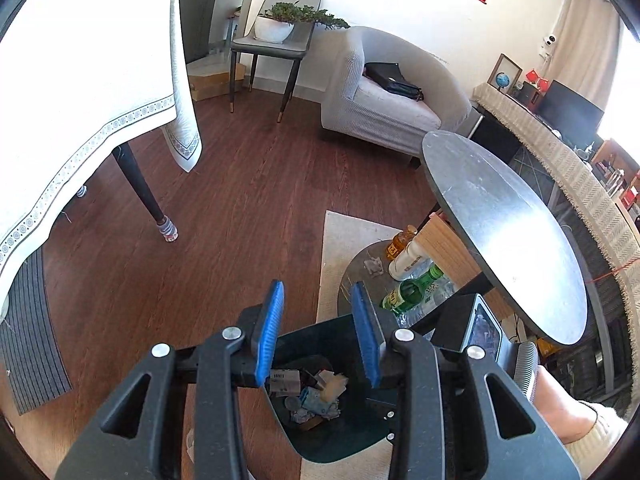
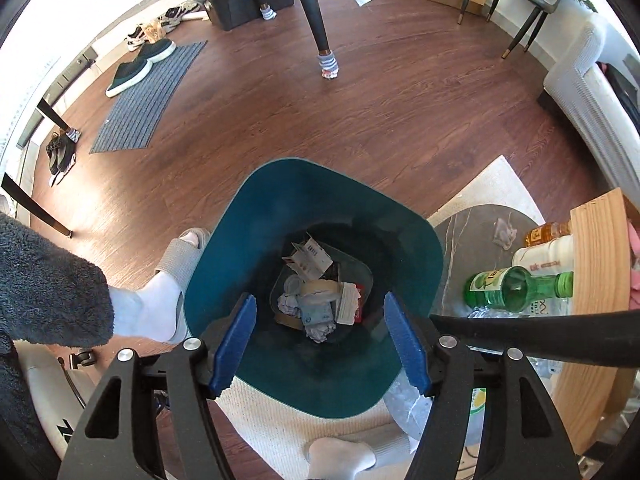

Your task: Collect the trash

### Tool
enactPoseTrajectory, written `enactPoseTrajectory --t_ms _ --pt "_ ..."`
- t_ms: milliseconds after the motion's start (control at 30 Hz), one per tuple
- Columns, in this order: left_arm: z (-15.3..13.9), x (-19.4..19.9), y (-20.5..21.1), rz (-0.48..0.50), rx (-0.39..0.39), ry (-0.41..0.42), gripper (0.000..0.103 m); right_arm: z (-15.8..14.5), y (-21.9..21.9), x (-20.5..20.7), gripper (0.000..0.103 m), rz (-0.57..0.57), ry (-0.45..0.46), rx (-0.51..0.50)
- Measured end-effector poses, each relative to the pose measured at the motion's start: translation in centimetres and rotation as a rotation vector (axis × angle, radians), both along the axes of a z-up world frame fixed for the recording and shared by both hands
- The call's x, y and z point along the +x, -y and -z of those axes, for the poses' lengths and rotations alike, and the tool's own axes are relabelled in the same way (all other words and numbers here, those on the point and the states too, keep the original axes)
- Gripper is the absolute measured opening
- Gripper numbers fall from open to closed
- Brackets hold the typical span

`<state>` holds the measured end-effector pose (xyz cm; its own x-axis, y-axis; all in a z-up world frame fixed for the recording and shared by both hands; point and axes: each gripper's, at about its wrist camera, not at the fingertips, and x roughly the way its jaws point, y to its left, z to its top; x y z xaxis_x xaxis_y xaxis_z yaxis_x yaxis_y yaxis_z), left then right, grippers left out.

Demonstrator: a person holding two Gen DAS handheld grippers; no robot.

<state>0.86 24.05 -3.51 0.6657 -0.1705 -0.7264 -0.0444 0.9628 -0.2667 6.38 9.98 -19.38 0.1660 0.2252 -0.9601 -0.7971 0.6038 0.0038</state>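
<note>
- Right gripper (image 2: 320, 344): jaws spread wide, nothing between the blue pads (image 2: 236, 346), pointed almost straight down into the teal bin (image 2: 248, 216).
- Left gripper (image 1: 318, 332): jaws apart but narrower than the right, nothing clamped; it sat above the near rim of the same bin (image 1: 340, 448).
- Bin contents: trash pile (image 2: 316, 294) on the bottom – crumpled tissues, torn cardboard packaging, small paper scraps.
- Bin stood on a cream rug (image 2: 276, 428), partly on the wood floor (image 2: 360, 120).
- Just right of the bin, low round stone table (image 2: 460, 228) held uncollected items: crumpled tissue (image 2: 505, 233), green glass bottle (image 2: 516, 290) lying on its side, white bottle (image 2: 544, 258), amber bottle (image 2: 546, 232), clear plastic bottle (image 2: 492, 312) partly hidden.
- Taller round tabletop (image 1: 504, 232) overhung that low table.
- Person's feet in white socks; slipper (image 2: 180, 256) touching the bin's left side.
- Farther out: grey mat (image 2: 148, 96) with shoes, white sofa (image 1: 384, 96).
</note>
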Motion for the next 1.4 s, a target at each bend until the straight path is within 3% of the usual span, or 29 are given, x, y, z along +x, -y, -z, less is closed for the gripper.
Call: enactPoseTrajectory --t_ms 333,700,833,967,1233,1400 --pt "-2.5 -0.6 2.9 0.032 0.066 0.065 0.040 -6.6 2.9 -1.0 0.067 0.023 0.108 0.180" --pt "-3.4 -0.9 6.0 0.057 0.137 0.104 0.061 -13.1 8.0 -1.7 0.068 0.148 0.274 0.324" --pt "-3.4 -1.1 7.4 0.060 0.170 0.119 0.072 -14.0 10.3 -1.5 0.074 0.206 0.313 0.322" --pt "-3.6 -1.3 8.5 0.042 0.178 0.146 0.090 -14.6 12.5 -1.5 0.078 0.265 0.361 0.308" --pt "-3.5 -1.8 11.7 0.066 0.230 0.177 0.094 -15.1 17.0 -1.3 0.090 0.404 0.403 0.311" --pt "-2.8 -2.5 13.5 0.072 0.216 0.172 0.096 -15.1 19.1 -2.1 0.098 0.464 0.422 0.325"
